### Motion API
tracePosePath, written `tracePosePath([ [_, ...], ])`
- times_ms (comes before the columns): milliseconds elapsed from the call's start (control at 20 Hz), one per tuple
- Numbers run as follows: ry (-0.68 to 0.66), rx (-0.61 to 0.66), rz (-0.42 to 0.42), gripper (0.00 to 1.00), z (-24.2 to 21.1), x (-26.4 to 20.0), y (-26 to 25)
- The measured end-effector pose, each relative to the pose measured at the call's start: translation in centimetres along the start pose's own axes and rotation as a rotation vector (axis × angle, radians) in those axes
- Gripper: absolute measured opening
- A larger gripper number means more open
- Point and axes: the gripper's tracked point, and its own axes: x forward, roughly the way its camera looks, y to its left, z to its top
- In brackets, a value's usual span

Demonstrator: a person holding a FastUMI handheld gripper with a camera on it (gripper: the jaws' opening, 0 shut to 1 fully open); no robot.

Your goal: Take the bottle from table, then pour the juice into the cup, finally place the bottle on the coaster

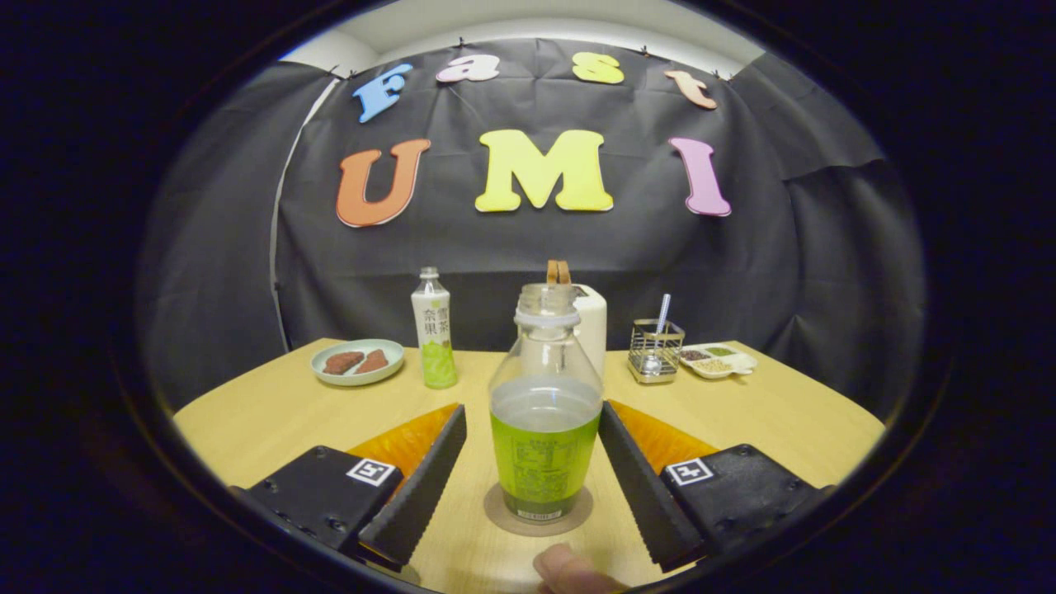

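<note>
Bottle (544, 412) stood upright on the coaster (538, 513), uncapped, between the gripper (532, 462) jaws, which were apart, not touching. Likely the final placing step; next move: back away.

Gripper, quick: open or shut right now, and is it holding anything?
Gripper: open, holding nothing. The bottle stands on the coaster between its fingers, a gap on each side.
</note>
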Motion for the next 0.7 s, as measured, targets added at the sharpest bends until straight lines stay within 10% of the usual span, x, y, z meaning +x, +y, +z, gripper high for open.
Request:
tracePosePath([
  [700, -0.122, 0.010, -0.090, 1.00, 7.4, -17.3, -1.2],
])
